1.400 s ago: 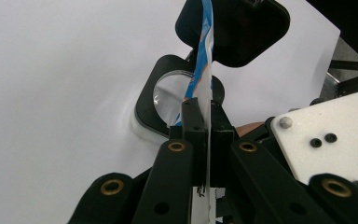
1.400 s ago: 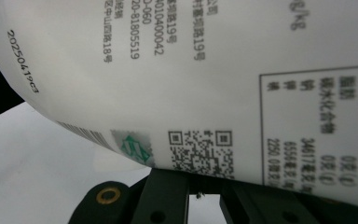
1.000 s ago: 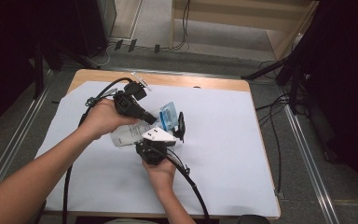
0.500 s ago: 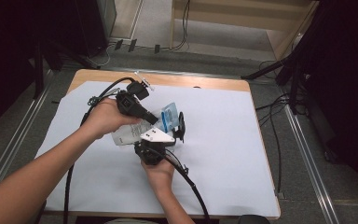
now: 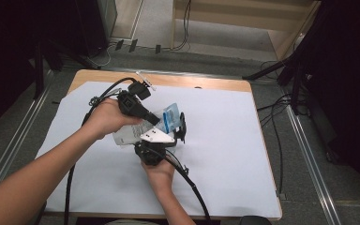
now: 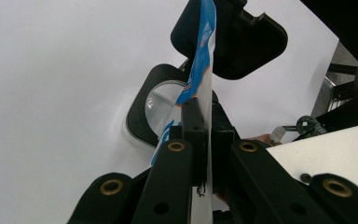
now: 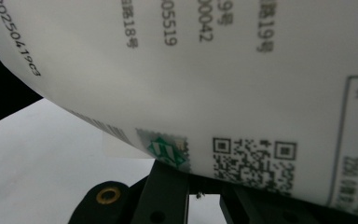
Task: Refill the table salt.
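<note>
A flat plastic pouch [image 5: 169, 117], blue and white on the front and white with printed text and a QR code on the back [image 7: 214, 70], is held up over the middle of the white-covered table [image 5: 225, 140]. My left gripper [image 5: 155, 120] comes in from the left and is shut on the pouch's edge [image 6: 200, 60], with the film pinched between its jaws [image 6: 204, 109]. From the near side my right gripper [image 5: 177, 131] is shut on the lower edge of the same pouch [image 7: 204, 186]. Both hands sit close together.
Black cables [image 5: 98, 96] trail from the grippers across the table's left side and off the front edge. The other gripper's black parts [image 6: 242, 42] stand just beyond the pouch. Wooden table rim [image 5: 192, 82] at the back; metal floor rails [image 5: 309, 154] on both sides.
</note>
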